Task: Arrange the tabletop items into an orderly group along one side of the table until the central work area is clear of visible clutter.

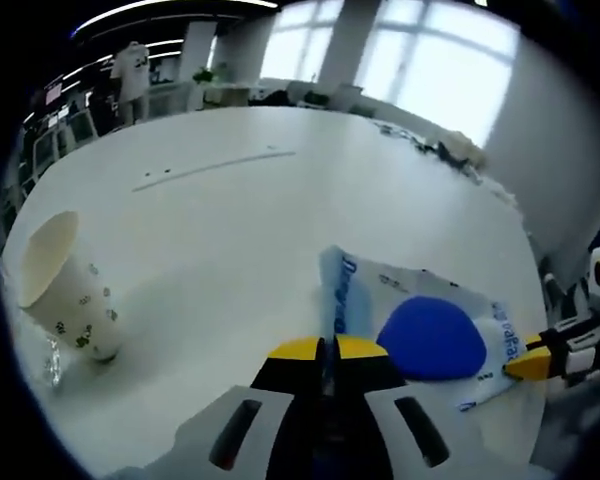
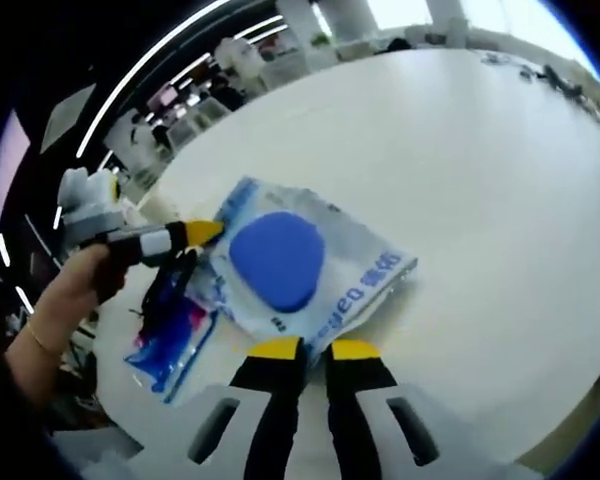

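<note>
Your left gripper (image 1: 327,347) is clamped on the near edge of the clear plastic packet with a blue oval (image 1: 432,337), which lies on the white table (image 1: 230,200). Your right gripper (image 2: 314,348) has its jaws slightly parted at the packet's edge, not grasping. Left, farther off, a white patterned paper cup (image 1: 65,288) lies tipped over.

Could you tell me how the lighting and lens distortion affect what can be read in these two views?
Left gripper view: bright windows wash out the far background, and the white table edge bows. Right gripper view: ceiling light strips curve, while the blue-and-white plastic packet stays sharp.
</note>
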Tool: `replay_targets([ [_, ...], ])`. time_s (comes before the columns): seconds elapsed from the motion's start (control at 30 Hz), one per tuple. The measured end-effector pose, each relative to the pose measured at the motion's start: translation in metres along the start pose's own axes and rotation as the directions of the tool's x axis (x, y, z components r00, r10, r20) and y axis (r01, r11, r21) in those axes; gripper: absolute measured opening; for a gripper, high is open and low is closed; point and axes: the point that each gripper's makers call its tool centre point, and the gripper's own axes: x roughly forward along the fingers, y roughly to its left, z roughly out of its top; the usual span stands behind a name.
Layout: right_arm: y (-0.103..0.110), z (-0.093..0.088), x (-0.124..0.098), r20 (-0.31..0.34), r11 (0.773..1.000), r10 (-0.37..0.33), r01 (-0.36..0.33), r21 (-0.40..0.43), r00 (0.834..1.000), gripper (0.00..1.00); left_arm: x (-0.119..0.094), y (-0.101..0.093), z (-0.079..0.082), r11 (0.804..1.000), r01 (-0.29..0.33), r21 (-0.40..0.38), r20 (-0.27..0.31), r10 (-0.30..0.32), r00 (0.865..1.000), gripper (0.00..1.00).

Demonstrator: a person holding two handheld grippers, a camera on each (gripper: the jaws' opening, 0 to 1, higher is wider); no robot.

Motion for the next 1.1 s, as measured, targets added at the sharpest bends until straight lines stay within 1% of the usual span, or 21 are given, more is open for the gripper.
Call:
replay_targets([
  [0.1, 0.002, 0.004, -0.002, 0.013, 0.998, -0.009, 0.010, -0.068, 1.000, 0.03, -0.002, -0.001, 0.000, 1.000, 0.000, 0.006, 0.001, 0.000, 1.000, 0.01],
  [0.13, 0.003, 0.006, -0.003, 0.018, 0.998, -0.006, 0.007, -0.069, 1.000, 0.02, -0.004, 0.000, 0.001, 1.000, -0.007, 0.008, 0.001, 0.007, 1.000, 0.01],
  [0.17, 0.004, 0.007, -0.003, 0.025, 0.997, -0.002, 0.004, -0.071, 1.000, 0.02, -0.006, 0.002, 0.001, 0.999, -0.029, 0.035, 0.001, 0.029, 1.000, 0.01],
  [0.23, 0.006, 0.010, -0.002, 0.030, 0.997, 0.006, -0.003, -0.080, 1.000, 0.02, -0.009, 0.003, 0.001, 0.997, -0.044, 0.066, -0.002, 0.044, 0.999, 0.01],
  [0.33, 0.008, 0.013, -0.002, 0.034, 0.991, -0.004, 0.009, -0.130, 0.999, 0.01, -0.010, 0.005, 0.000, 0.997, -0.047, 0.060, -0.004, 0.048, 0.999, 0.01],
  [0.43, 0.009, 0.020, -0.004, 0.061, 0.986, -0.011, 0.021, -0.164, 0.998, 0.01, -0.012, 0.006, 0.003, 0.997, -0.050, 0.051, 0.006, 0.049, 0.999, 0.01],
  [0.53, 0.007, 0.027, -0.006, 0.076, 0.987, -0.013, 0.025, -0.157, 0.997, 0.00, -0.015, 0.007, 0.006, 0.998, -0.050, 0.039, 0.016, 0.049, 0.999, 0.01],
  [0.7, 0.005, 0.046, -0.006, 0.103, 0.989, -0.019, 0.034, -0.145, 0.995, 0.00, -0.020, 0.008, 0.011, 0.998, -0.057, 0.023, 0.035, 0.056, 0.998, 0.01],
  [0.83, 0.002, 0.066, -0.004, 0.137, 0.986, -0.025, 0.047, -0.158, 0.990, 0.00, -0.025, 0.011, 0.016, 0.998, -0.063, 0.001, 0.061, 0.063, 0.996, 0.01],
  [0.9, 0.002, 0.078, -0.002, 0.158, 0.982, -0.030, 0.059, -0.178, 0.987, 0.00, -0.025, 0.013, 0.018, 0.998, -0.064, -0.013, 0.067, 0.065, 0.996, 0.00],
  [0.97, 0.003, 0.086, -0.001, 0.167, 0.977, -0.029, 0.064, -0.206, 0.986, 0.00, -0.027, 0.015, 0.020, 0.997, -0.067, -0.030, 0.076, 0.069, 0.995, 0.00],
  [1.1, 0.005, 0.107, 0.002, 0.199, 0.972, -0.021, 0.067, -0.226, 0.980, 0.00, -0.029, 0.018, 0.023, 0.996, -0.082, -0.041, 0.089, 0.085, 0.992, 0.00],
])
